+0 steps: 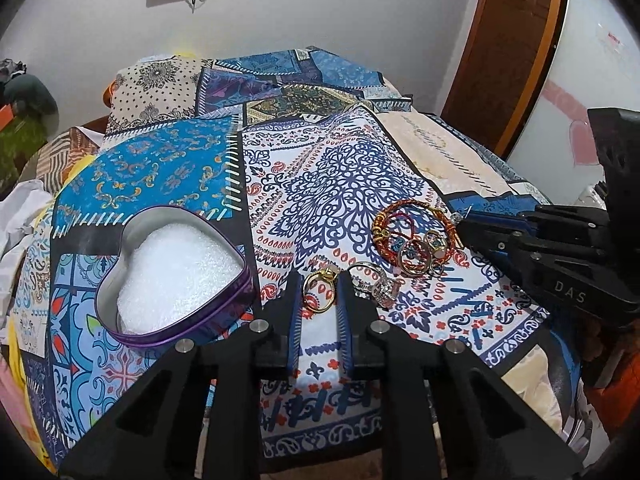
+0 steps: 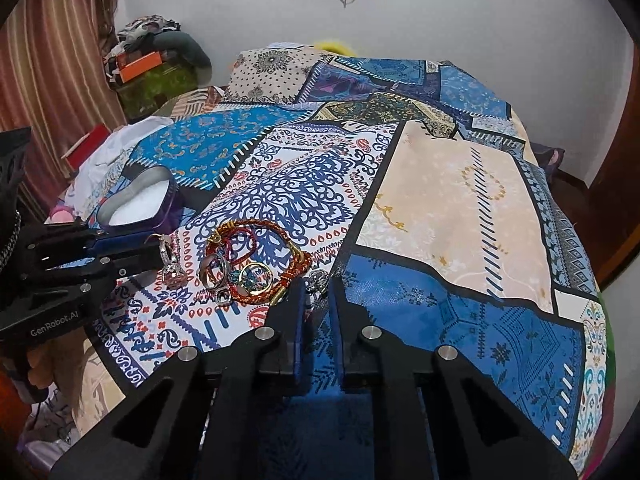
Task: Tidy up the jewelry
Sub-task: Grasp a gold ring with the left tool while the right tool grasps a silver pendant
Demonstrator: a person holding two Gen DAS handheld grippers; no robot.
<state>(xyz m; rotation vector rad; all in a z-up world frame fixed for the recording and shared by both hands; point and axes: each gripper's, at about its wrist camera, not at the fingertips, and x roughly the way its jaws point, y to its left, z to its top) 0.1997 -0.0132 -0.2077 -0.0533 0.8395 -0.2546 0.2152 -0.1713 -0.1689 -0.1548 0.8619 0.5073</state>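
A heart-shaped purple tin (image 1: pixel 176 276) with white foam inside lies open on the patterned bedspread; it also shows in the right wrist view (image 2: pixel 138 206). My left gripper (image 1: pixel 319 284) is open, its fingertips on either side of a gold ring (image 1: pixel 318 294). A jewelled silver ring (image 1: pixel 378 286) lies just right of it. A pile of red and gold braided bracelets (image 1: pixel 414 226) and rings (image 1: pixel 416 256) lies further right. My right gripper (image 2: pixel 316 286) is open, with a small silver ring (image 2: pixel 318 278) between its tips, beside the bracelets (image 2: pixel 256 258).
The patterned patchwork bedspread (image 2: pixel 460 216) covers the whole bed. A pillow (image 1: pixel 156 88) lies at the far end. Clothes and boxes (image 2: pixel 148 56) are piled by the curtain at the left. A wooden door frame (image 1: pixel 508 52) stands at the right.
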